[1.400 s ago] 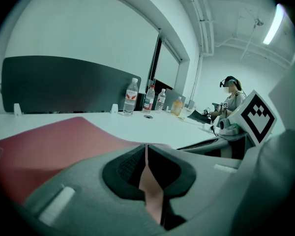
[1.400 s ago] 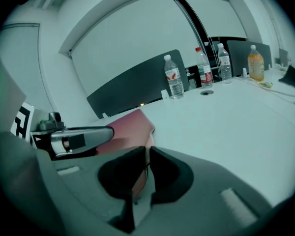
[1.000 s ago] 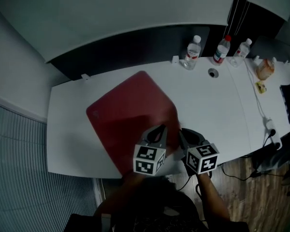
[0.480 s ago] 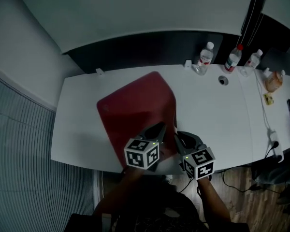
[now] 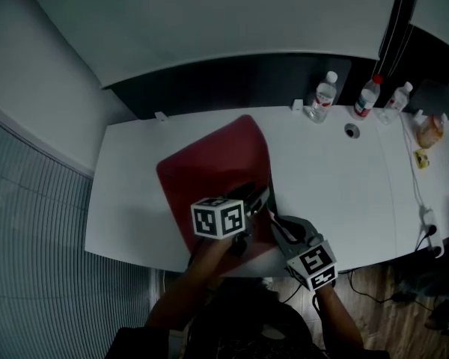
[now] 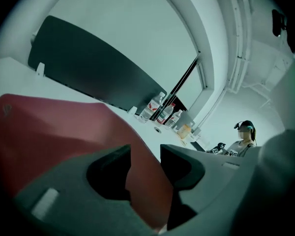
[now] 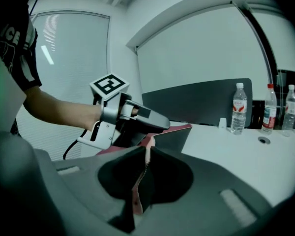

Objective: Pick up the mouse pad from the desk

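The red pad (image 5: 209, 167) lies aslant on the white counter (image 5: 344, 178), with its far corner towards the dark panel (image 5: 232, 81) at the back. Most of it lies flat. Its near right part is raised off the counter and bends upward in a hump.

The right gripper (image 5: 274, 220) is clenched on the pad's near edge. In the right gripper view, the thin pink edge stands upright, pinched between the two jaws, and the sheet rises beyond them with its grey underside showing.

The left gripper (image 5: 257, 196) is just beside the right one, over the same raised part, with its marker cube (image 5: 218, 218) turned up towards the head camera. Its jaws have just been opening and now stand apart. In the left gripper view, the red sheet runs through the gap between them, and the pads do not press on it.

Three bottles (image 5: 324, 96) stand in a row at the counter's far right edge, well apart from the pad. A person (image 6: 243, 140) sits in the background, past the end of the counter.
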{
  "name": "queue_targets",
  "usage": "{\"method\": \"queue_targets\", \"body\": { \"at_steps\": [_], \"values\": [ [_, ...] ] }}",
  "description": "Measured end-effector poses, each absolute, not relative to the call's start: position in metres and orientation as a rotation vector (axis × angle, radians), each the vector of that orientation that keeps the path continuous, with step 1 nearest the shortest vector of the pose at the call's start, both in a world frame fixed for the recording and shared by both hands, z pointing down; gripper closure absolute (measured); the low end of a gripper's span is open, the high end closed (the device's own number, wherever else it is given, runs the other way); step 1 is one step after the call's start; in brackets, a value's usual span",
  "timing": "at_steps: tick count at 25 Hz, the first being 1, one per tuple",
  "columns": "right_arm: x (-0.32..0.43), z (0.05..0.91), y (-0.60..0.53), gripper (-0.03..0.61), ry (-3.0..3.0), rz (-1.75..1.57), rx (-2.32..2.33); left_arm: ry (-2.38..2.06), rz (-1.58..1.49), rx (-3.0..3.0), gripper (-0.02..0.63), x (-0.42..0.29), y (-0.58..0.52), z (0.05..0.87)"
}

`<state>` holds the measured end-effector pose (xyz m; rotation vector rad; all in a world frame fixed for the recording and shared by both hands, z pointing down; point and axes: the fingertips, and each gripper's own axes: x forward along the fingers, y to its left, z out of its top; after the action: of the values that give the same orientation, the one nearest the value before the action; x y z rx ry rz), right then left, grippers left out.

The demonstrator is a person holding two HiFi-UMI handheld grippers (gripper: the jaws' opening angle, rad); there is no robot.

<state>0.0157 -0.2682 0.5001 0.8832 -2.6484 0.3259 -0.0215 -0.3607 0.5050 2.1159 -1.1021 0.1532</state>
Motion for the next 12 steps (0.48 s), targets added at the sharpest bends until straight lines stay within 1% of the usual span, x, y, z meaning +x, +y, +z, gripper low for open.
{"method": "queue_targets", "body": {
  "at_steps": [6,12],
  "values": [
    [0.013,0.5,-0.266,0.545,-2.663,0.275,0.82,-1.032,0.161,2.061,0.41,-0.024,-0.4,0.516],
    [0.007,0.498,-0.266,0.545,-2.677,0.254,0.758,-1.026,0.231,2.047,0.399,-0.027,-0.438,0.531]
  ]
}}
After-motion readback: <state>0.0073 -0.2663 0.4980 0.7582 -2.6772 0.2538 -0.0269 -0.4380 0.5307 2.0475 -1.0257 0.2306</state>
